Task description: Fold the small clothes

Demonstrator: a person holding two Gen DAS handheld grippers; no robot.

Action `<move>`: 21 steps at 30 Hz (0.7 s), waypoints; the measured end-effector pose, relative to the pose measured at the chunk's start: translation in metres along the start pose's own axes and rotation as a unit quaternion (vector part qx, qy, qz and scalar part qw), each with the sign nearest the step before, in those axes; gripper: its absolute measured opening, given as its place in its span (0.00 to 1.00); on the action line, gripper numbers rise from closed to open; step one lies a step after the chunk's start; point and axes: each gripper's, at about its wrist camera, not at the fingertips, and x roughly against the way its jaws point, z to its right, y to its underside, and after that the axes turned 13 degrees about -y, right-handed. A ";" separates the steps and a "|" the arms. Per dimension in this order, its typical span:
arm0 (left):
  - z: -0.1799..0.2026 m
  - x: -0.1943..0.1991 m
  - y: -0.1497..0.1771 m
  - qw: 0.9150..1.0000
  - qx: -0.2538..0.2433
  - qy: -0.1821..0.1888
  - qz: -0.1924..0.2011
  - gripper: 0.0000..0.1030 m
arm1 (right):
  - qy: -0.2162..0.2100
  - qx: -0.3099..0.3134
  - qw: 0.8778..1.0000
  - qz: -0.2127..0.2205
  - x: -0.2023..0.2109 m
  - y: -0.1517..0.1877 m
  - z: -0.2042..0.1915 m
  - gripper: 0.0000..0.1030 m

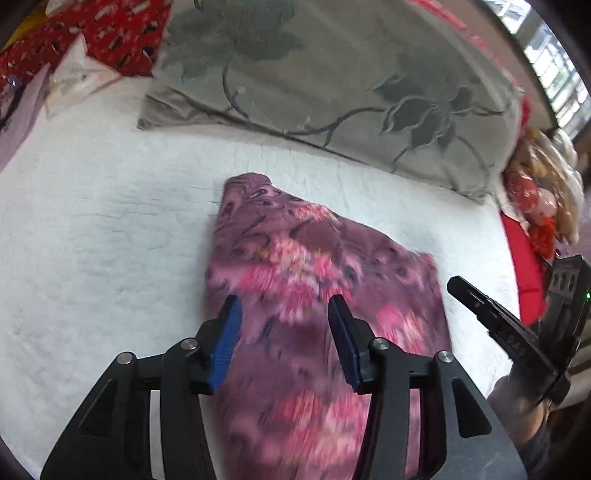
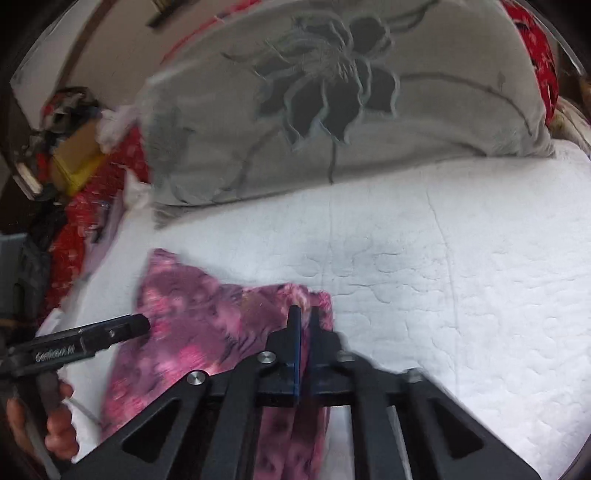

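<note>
A small purple-and-pink floral garment (image 1: 314, 280) lies on the white quilted bed (image 1: 92, 240). My left gripper (image 1: 284, 306) is open and empty, its blue pads above the garment's near part. My right gripper (image 2: 303, 314) is nearly closed, its jaws pinching the garment's right edge (image 2: 221, 332) with cloth between the pads. The right gripper also shows at the right edge of the left wrist view (image 1: 491, 310). The left gripper shows at the left of the right wrist view (image 2: 110, 332).
A large grey pillow with a dark flower pattern (image 1: 351, 85) lies along the far side of the bed (image 2: 461, 277). Red patterned cloth (image 1: 118, 33) and other items are piled at the far left. A doll and red cloth (image 1: 535, 206) sit at the right.
</note>
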 end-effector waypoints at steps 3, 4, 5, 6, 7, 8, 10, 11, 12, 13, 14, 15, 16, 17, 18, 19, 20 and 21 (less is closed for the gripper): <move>-0.001 0.007 0.033 1.000 -0.021 -0.013 0.005 0.58 | -0.068 0.034 0.997 -0.030 0.021 0.019 -0.012 0.09; 0.000 -0.002 0.044 1.000 -0.024 -0.019 -0.007 0.58 | -0.070 0.045 0.996 -0.044 0.021 0.029 -0.014 0.12; 0.003 -0.012 0.052 0.999 -0.029 -0.022 -0.025 0.59 | -0.064 0.050 0.995 -0.063 0.016 0.038 -0.013 0.13; 0.003 -0.021 0.059 0.999 -0.028 -0.019 -0.038 0.61 | -0.040 0.054 0.993 -0.092 0.005 0.048 -0.010 0.13; -0.002 -0.018 0.061 0.999 -0.009 -0.012 -0.033 0.61 | -0.017 0.059 0.992 -0.106 -0.002 0.055 -0.009 0.12; -0.005 -0.014 0.060 0.999 0.000 -0.009 -0.039 0.60 | -0.004 0.068 0.993 -0.096 -0.001 0.059 -0.010 0.13; -0.011 0.001 0.060 0.999 0.009 -0.006 -0.048 0.60 | 0.009 0.055 0.994 -0.094 0.011 0.054 -0.016 0.15; -0.014 0.013 0.063 0.999 0.007 -0.007 -0.035 0.60 | 0.005 0.055 0.994 -0.093 0.018 0.053 -0.020 0.20; -0.015 0.022 0.068 1.000 0.000 -0.012 -0.024 0.60 | -0.011 0.065 0.993 -0.093 0.027 0.055 -0.027 0.20; -0.015 0.027 0.073 1.000 -0.005 -0.016 -0.018 0.60 | -0.032 0.078 0.992 -0.099 0.034 0.059 -0.035 0.20; -0.015 0.027 0.080 1.000 -0.011 -0.020 -0.019 0.60 | -0.048 0.094 0.989 -0.106 0.041 0.065 -0.042 0.19; -0.014 0.022 0.085 0.999 -0.015 -0.023 -0.026 0.60 | -0.049 0.108 0.987 -0.112 0.044 0.072 -0.048 0.19; -0.012 0.013 0.091 0.999 -0.021 -0.027 -0.042 0.62 | -0.037 0.122 0.984 -0.124 0.041 0.081 -0.050 0.20; -0.012 0.007 0.095 0.998 -0.024 -0.028 -0.049 0.63 | -0.009 0.132 0.982 -0.138 0.033 0.088 -0.050 0.20; -0.013 0.008 0.097 0.998 -0.021 -0.030 -0.047 0.64 | 0.021 0.142 0.978 -0.152 0.026 0.095 -0.049 0.21; -0.015 0.012 0.097 0.998 -0.016 -0.030 -0.047 0.64 | 0.029 0.147 0.976 -0.157 0.021 0.100 -0.046 0.23; -0.017 0.020 0.096 0.998 -0.012 -0.028 -0.049 0.63 | 0.025 0.140 0.978 -0.151 0.024 0.097 -0.045 0.24; -0.018 0.029 0.098 0.999 -0.014 -0.027 -0.045 0.63 | 0.026 0.126 0.981 -0.145 0.029 0.093 -0.046 0.24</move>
